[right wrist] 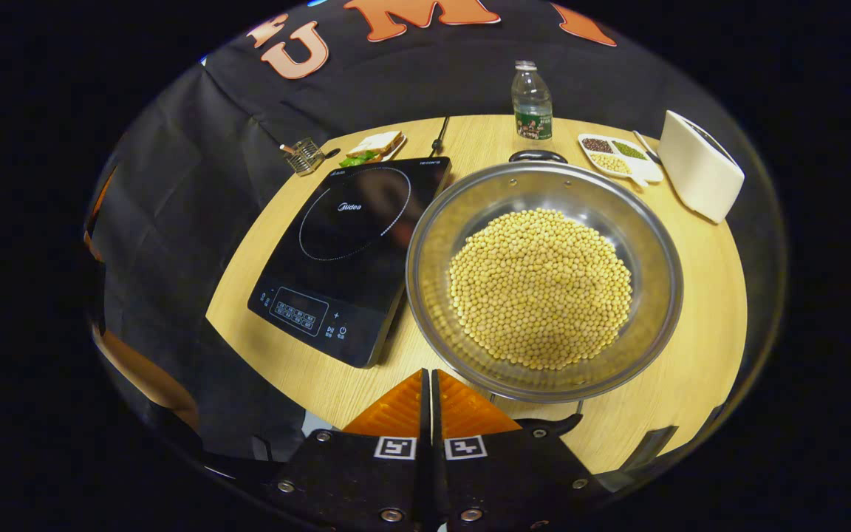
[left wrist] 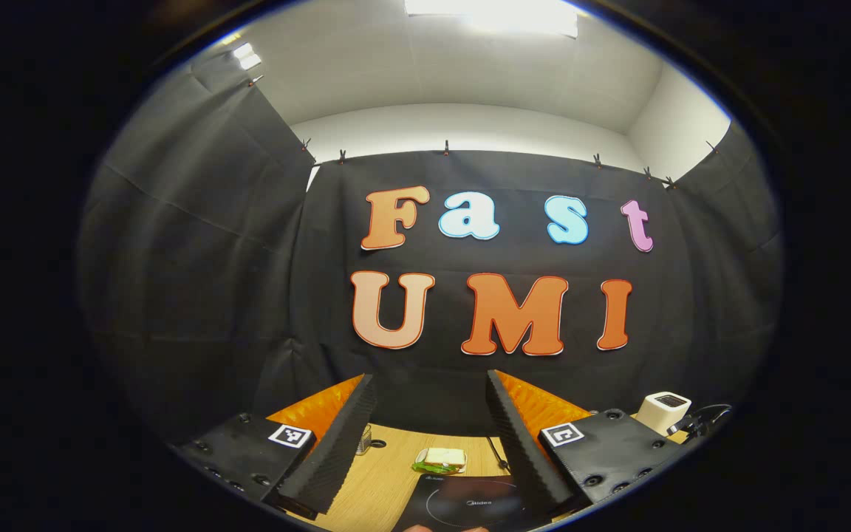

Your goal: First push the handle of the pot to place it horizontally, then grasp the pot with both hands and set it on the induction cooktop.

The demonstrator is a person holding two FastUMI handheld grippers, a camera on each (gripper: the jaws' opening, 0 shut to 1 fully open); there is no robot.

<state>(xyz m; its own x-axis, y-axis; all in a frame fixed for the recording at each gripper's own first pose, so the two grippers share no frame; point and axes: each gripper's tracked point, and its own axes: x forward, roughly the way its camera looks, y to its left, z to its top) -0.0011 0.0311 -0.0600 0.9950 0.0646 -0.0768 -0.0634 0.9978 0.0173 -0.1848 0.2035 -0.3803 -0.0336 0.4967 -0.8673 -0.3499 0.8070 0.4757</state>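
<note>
In the right gripper view a wide steel pot (right wrist: 647, 244) holding yellow beans (right wrist: 540, 288) stands on the round wooden table (right wrist: 699, 310), just right of the black induction cooktop (right wrist: 344, 251). One dark pot handle (right wrist: 538, 156) is at the far rim, the other (right wrist: 552, 425) at the near rim. My right gripper (right wrist: 431, 380) is shut and empty at the pot's near rim, left of the near handle. My left gripper (left wrist: 429, 375) is open and held high, aimed at the back wall, above the cooktop (left wrist: 470, 502).
Behind the pot stand a water bottle (right wrist: 531, 100), a divided dish of grains (right wrist: 617, 157) and a white appliance (right wrist: 700, 176). A sandwich (right wrist: 374, 145), a small glass jar (right wrist: 307, 155) and a cable (right wrist: 439, 137) lie behind the cooktop. The table's edge curves near my right gripper.
</note>
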